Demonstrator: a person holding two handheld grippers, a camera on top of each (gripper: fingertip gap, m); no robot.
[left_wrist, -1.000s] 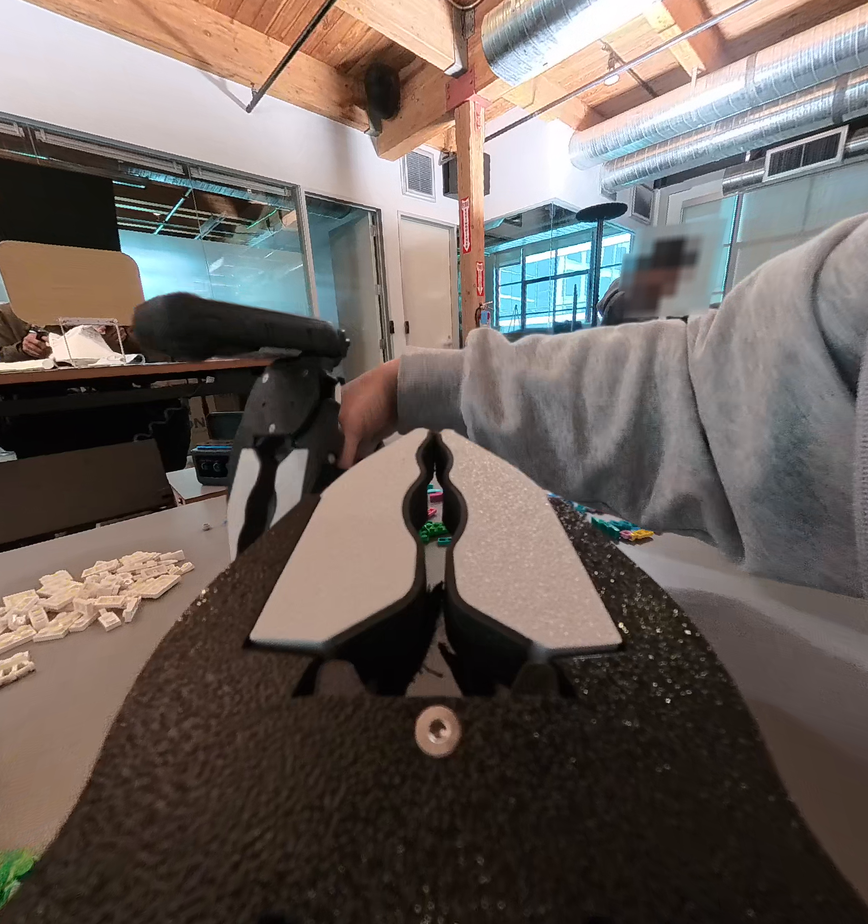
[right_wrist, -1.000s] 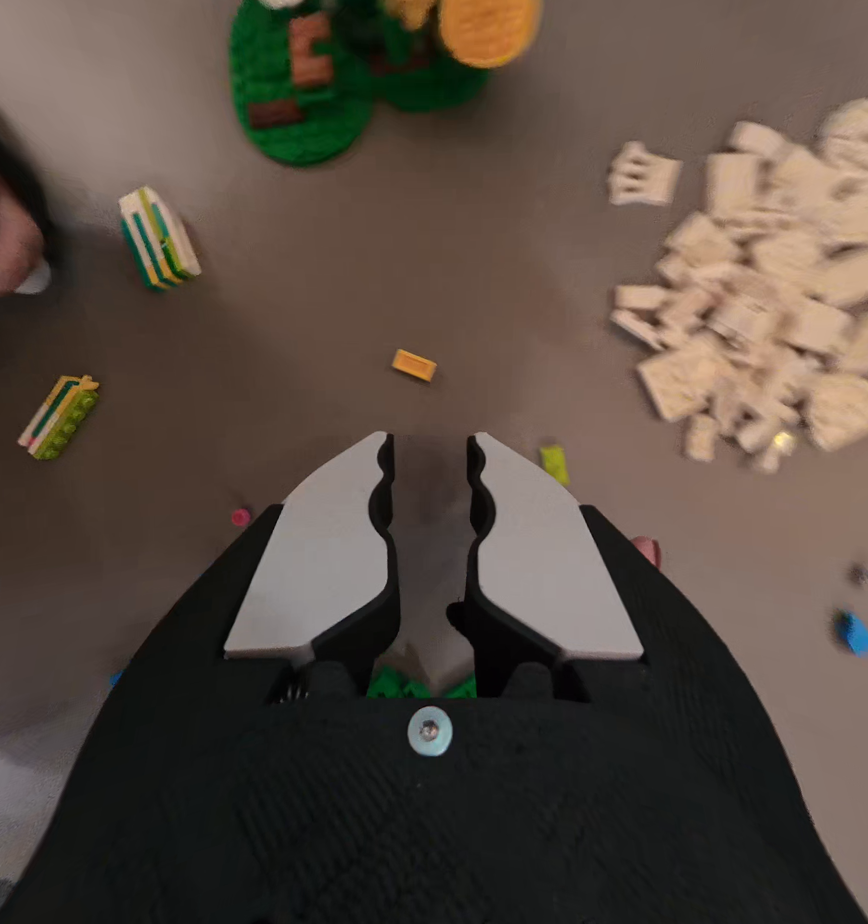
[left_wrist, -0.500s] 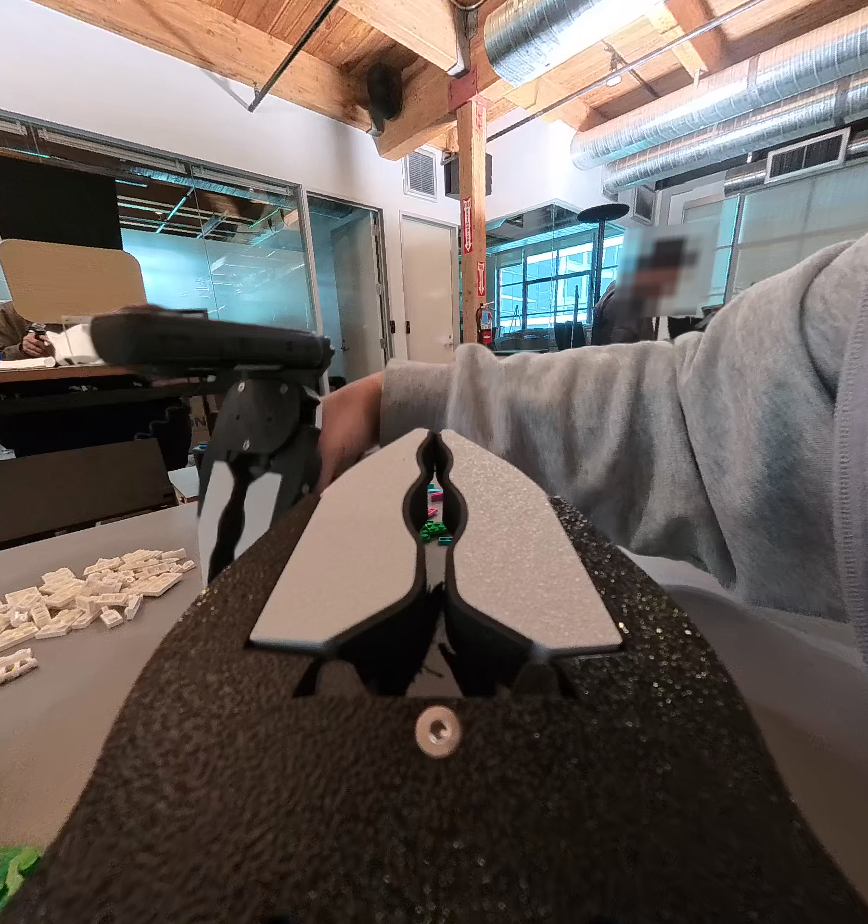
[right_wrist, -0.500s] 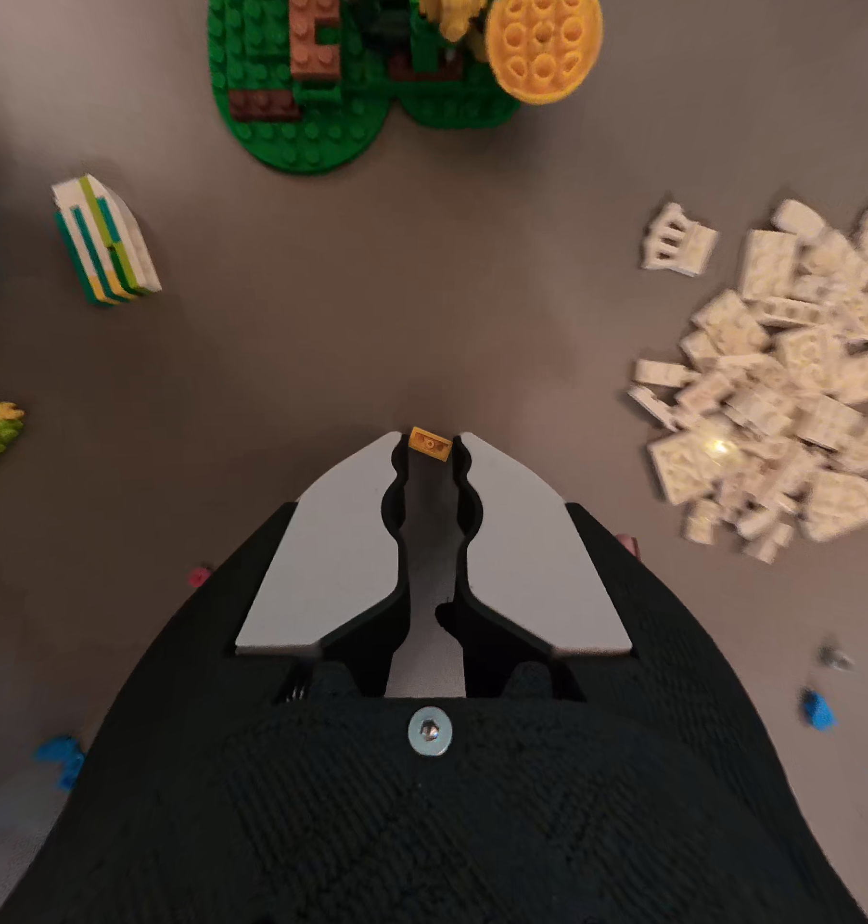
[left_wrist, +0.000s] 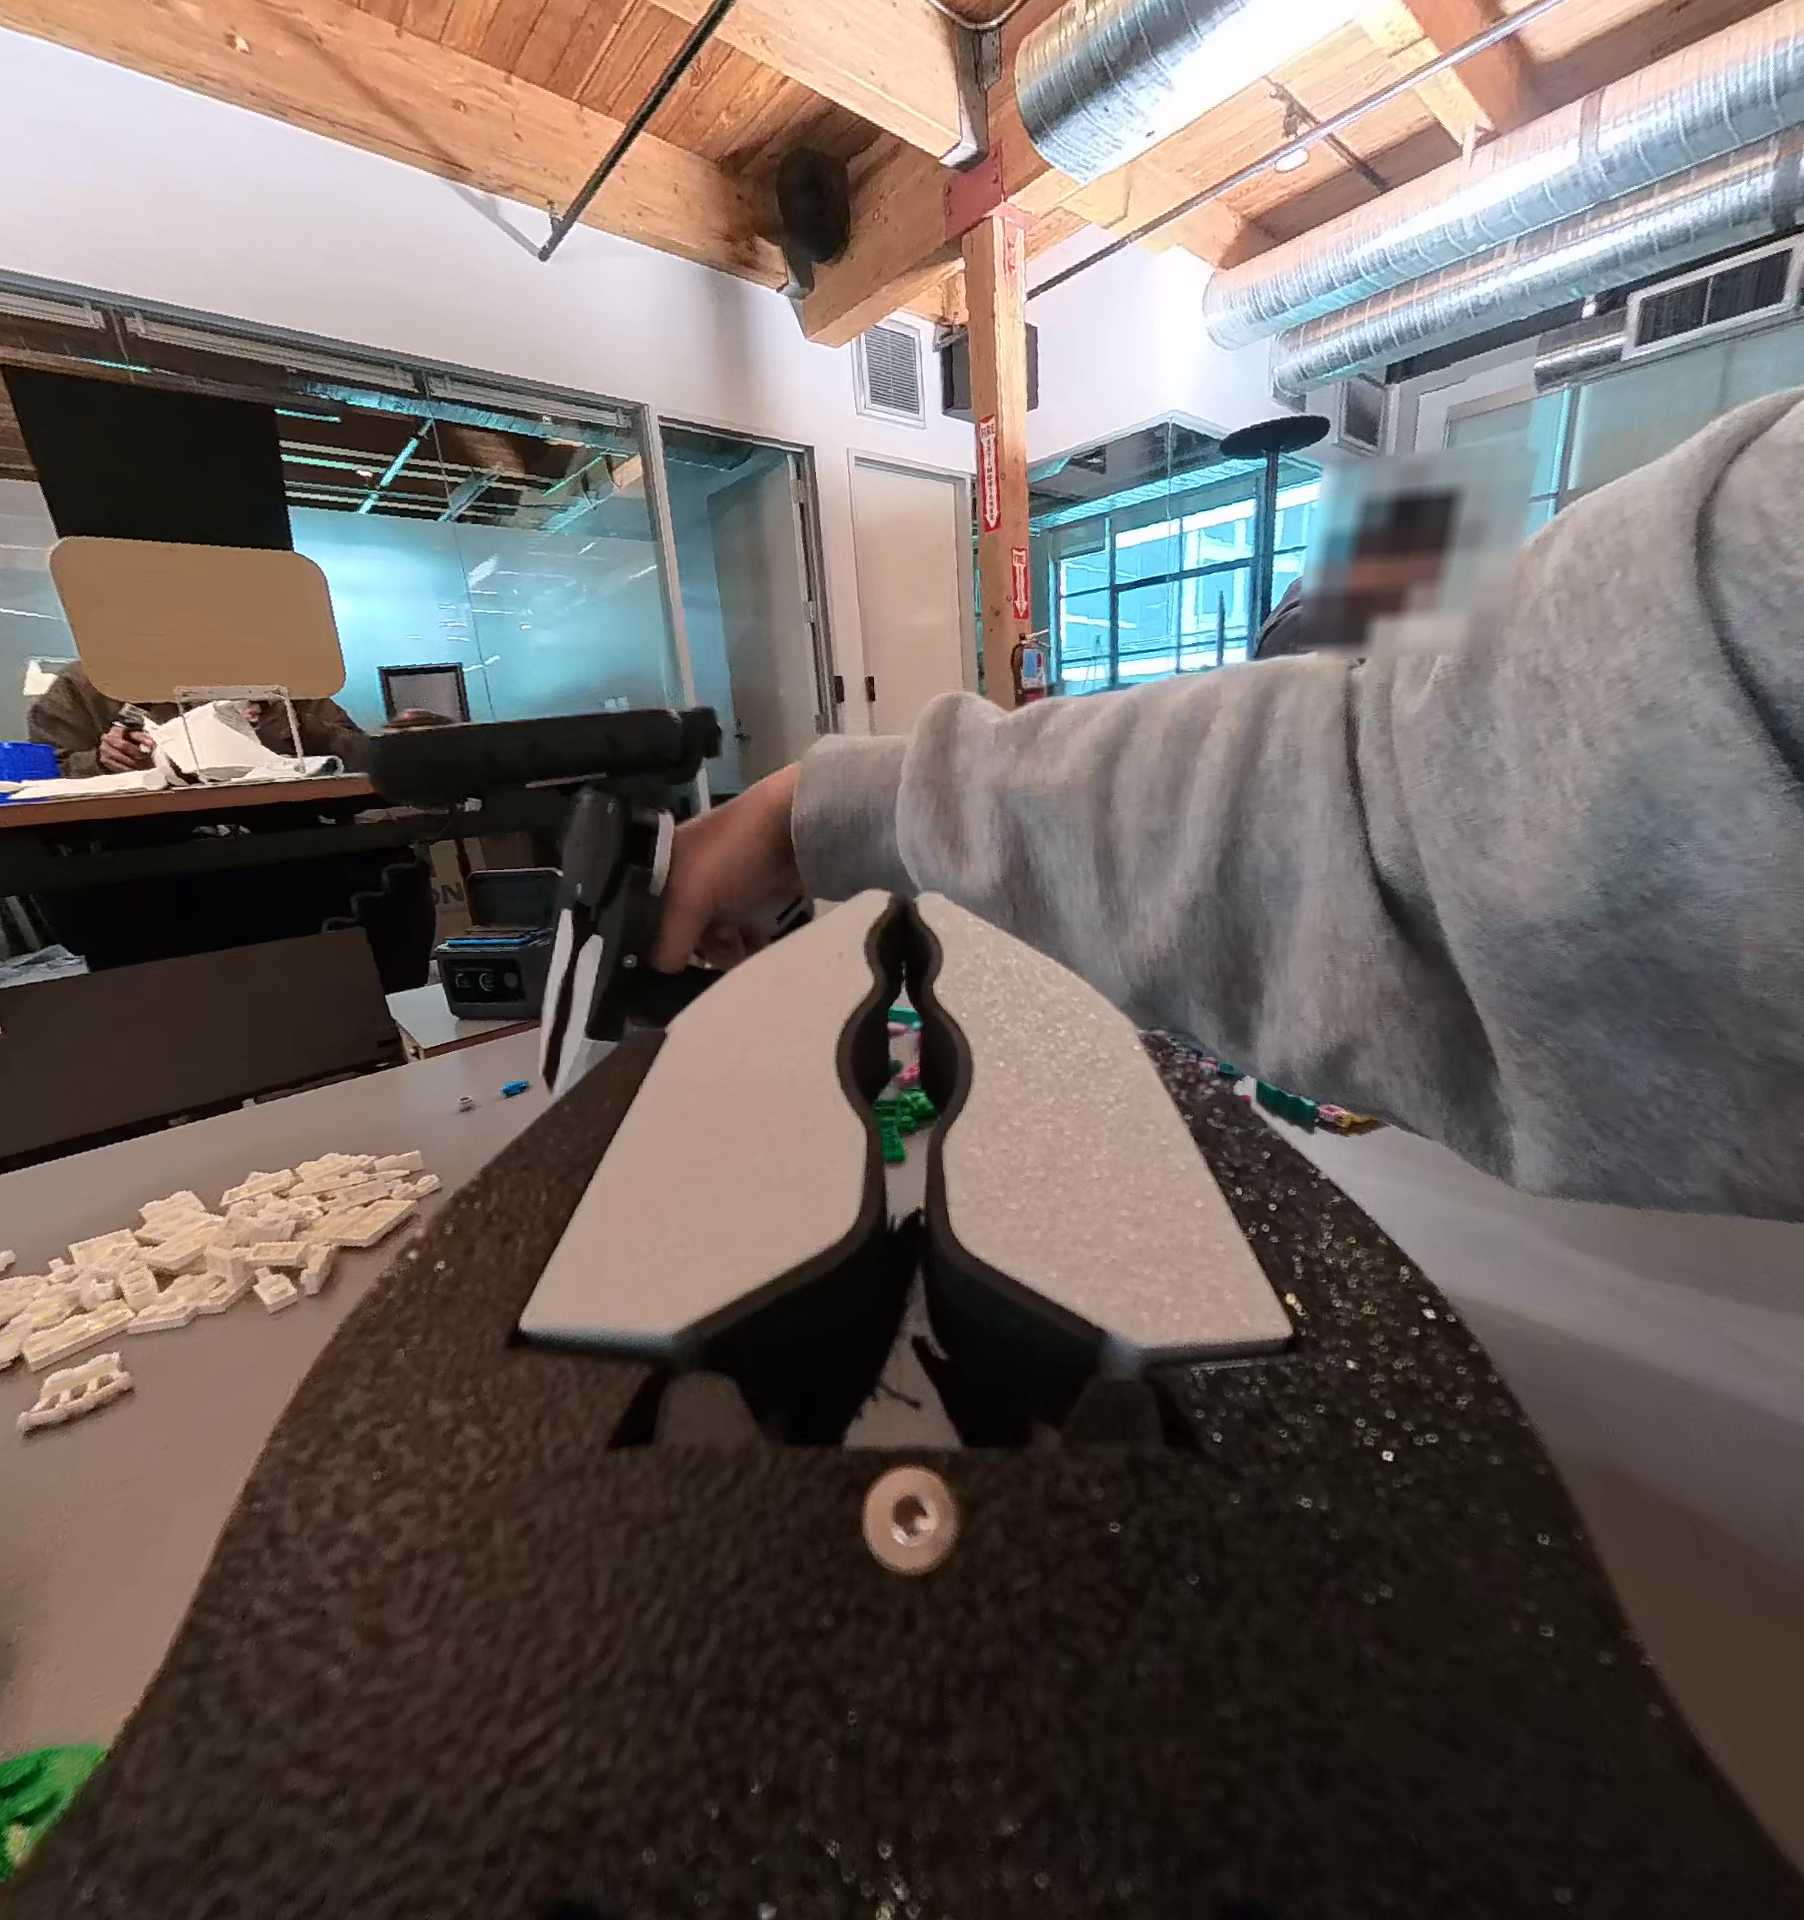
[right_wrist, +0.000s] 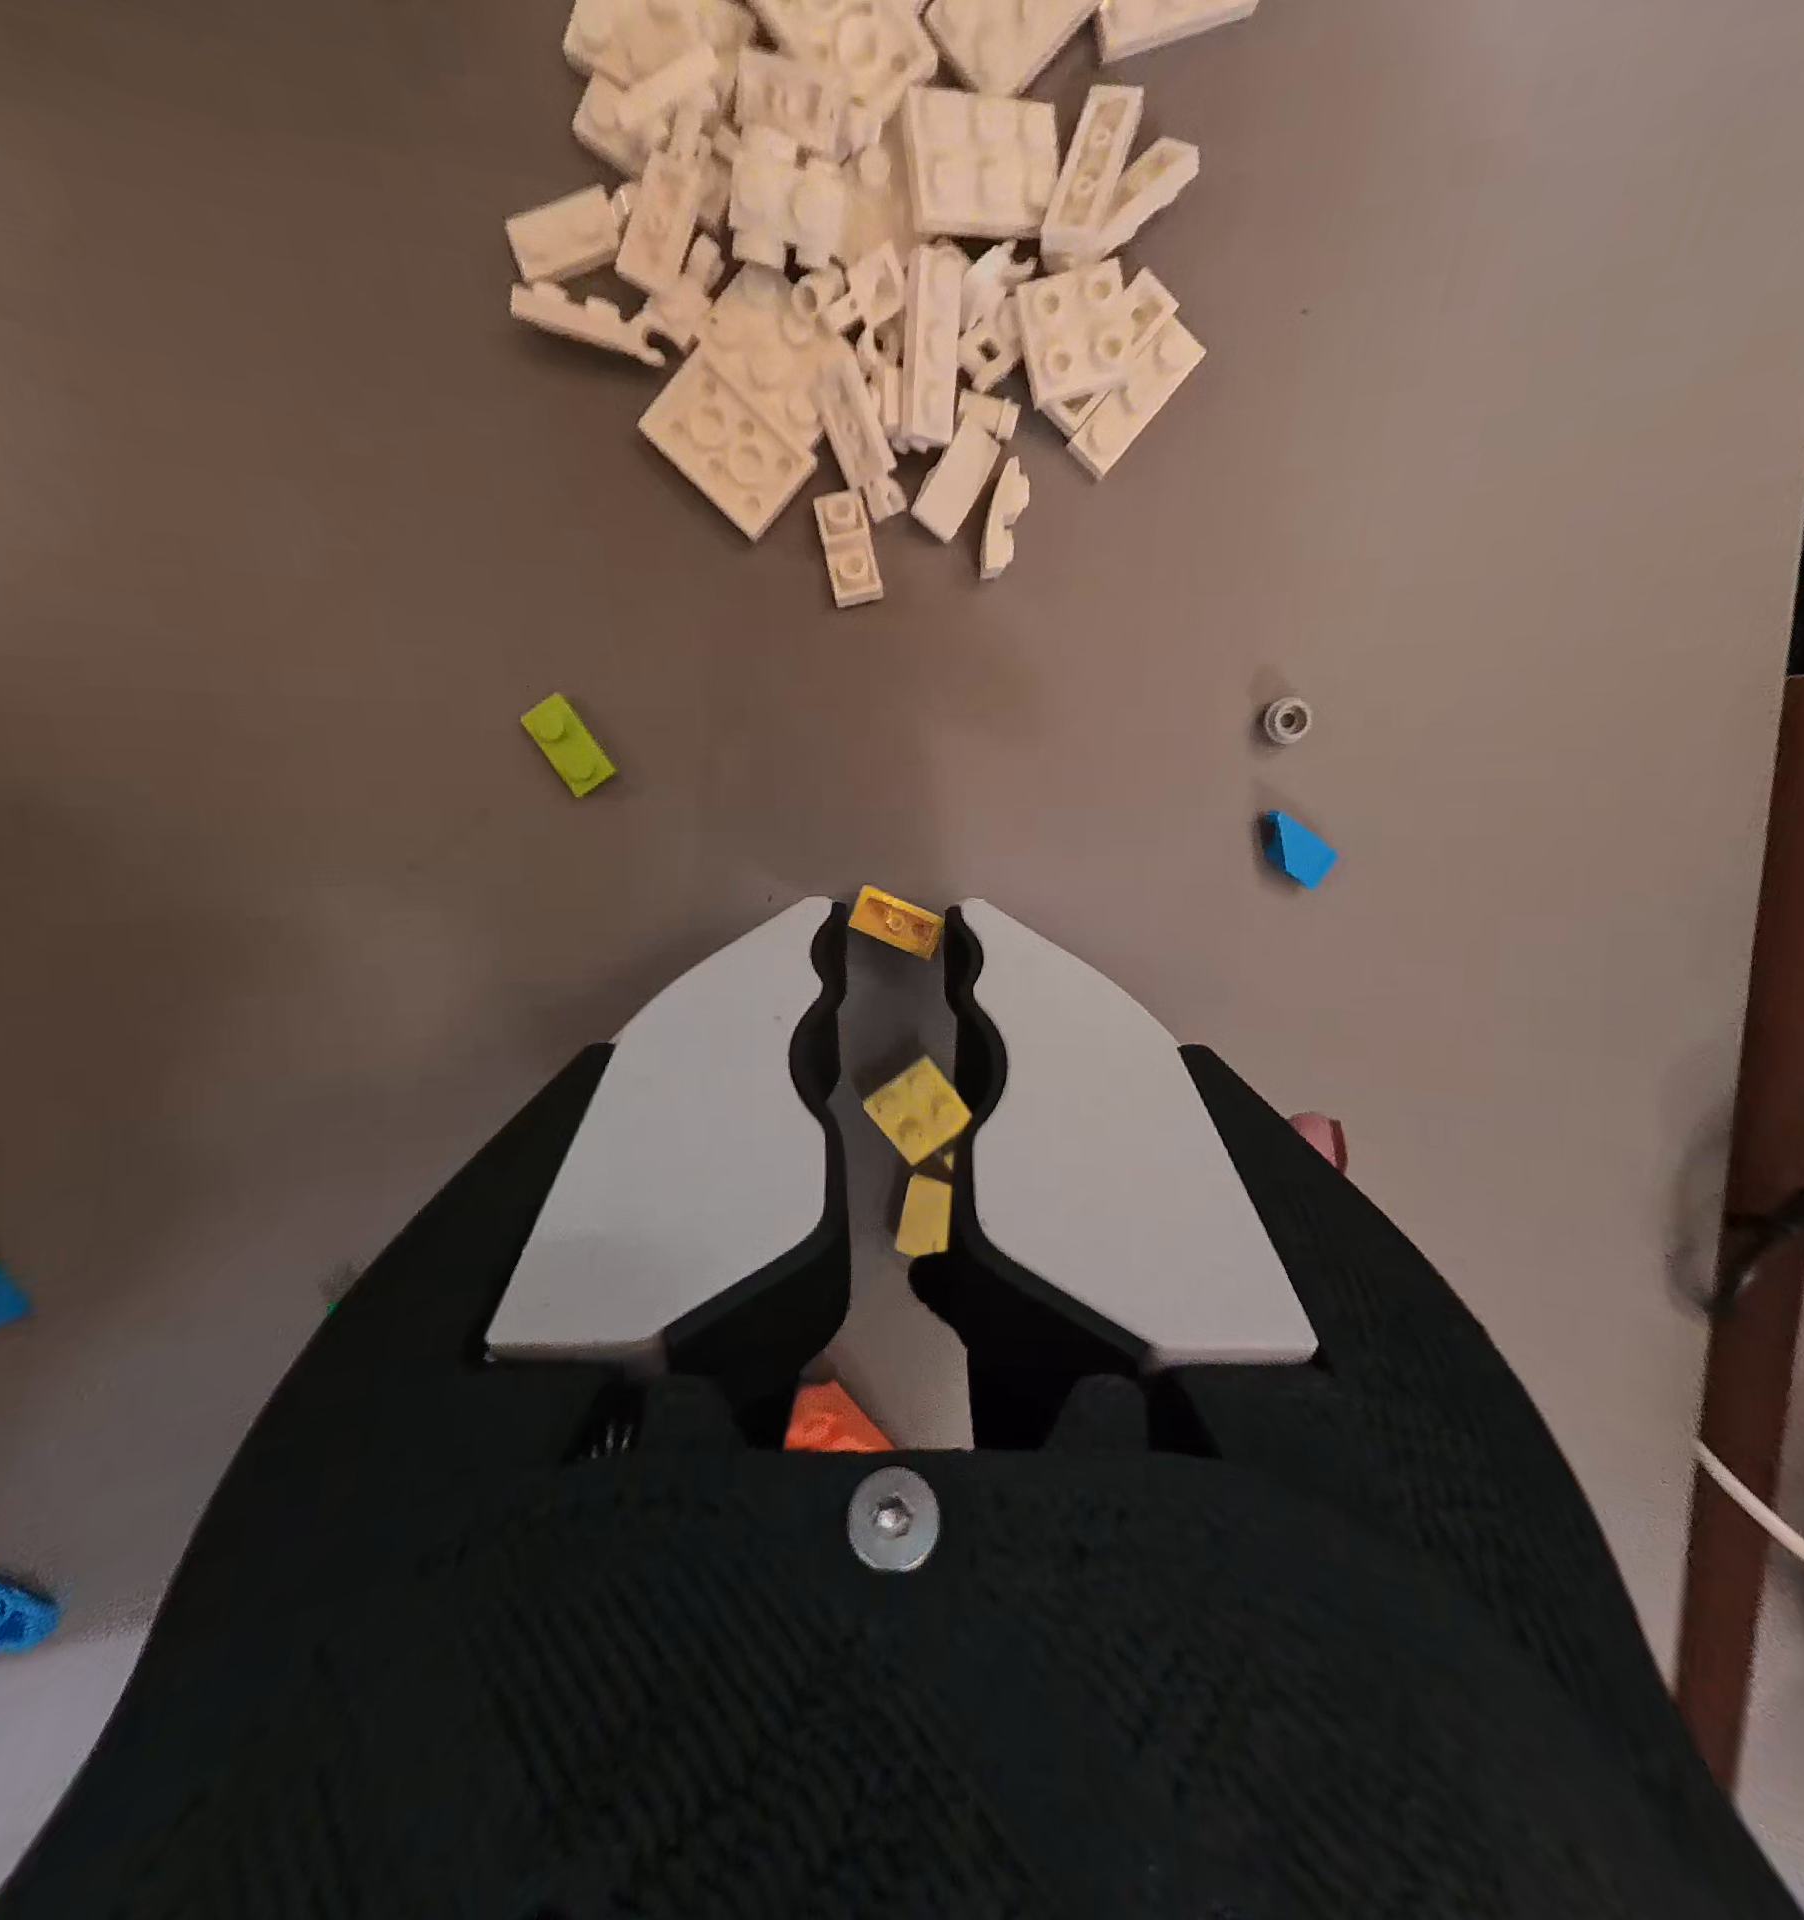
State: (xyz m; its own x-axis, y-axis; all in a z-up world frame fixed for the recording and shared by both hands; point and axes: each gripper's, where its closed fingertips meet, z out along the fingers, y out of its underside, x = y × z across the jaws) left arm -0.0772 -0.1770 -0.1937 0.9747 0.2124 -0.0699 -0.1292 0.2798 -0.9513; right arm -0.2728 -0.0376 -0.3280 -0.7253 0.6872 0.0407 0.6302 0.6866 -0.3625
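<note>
My right gripper (right_wrist: 898,909) is narrowed on a small orange-yellow plastic building plate (right_wrist: 893,925), which sits tilted across the very tips with a pad pressing on each end. A second ago this plate lay loose on the bench ahead of wider jaws, and half a second ago the tips had come around it. Now it rides clear of the grey-brown bench (right_wrist: 254,520). My view has swung away from the green build, so that the heap of white plastic bricks (right_wrist: 856,270) lies straight ahead.

Seen between my fingers, two yellow bricks (right_wrist: 916,1107) lie on the bench below, with an orange piece (right_wrist: 836,1418) nearer the hinge. Beyond the tips are a lime-green two-stud plate (right_wrist: 567,744) to the left, and a blue sloped brick (right_wrist: 1298,849) and a small grey round stud (right_wrist: 1289,719) to the right, all apart from one another.

My left gripper (left_wrist: 903,914) has stayed pressed together with nothing in it, held above the bench. My grey sleeve (left_wrist: 1397,883) crosses in front of it.

Farther off, the room has glass-walled offices, a wooden post (left_wrist: 993,468), timber ceiling beams and silver ducts (left_wrist: 1500,208). A person sits at a far table (left_wrist: 150,800).
</note>
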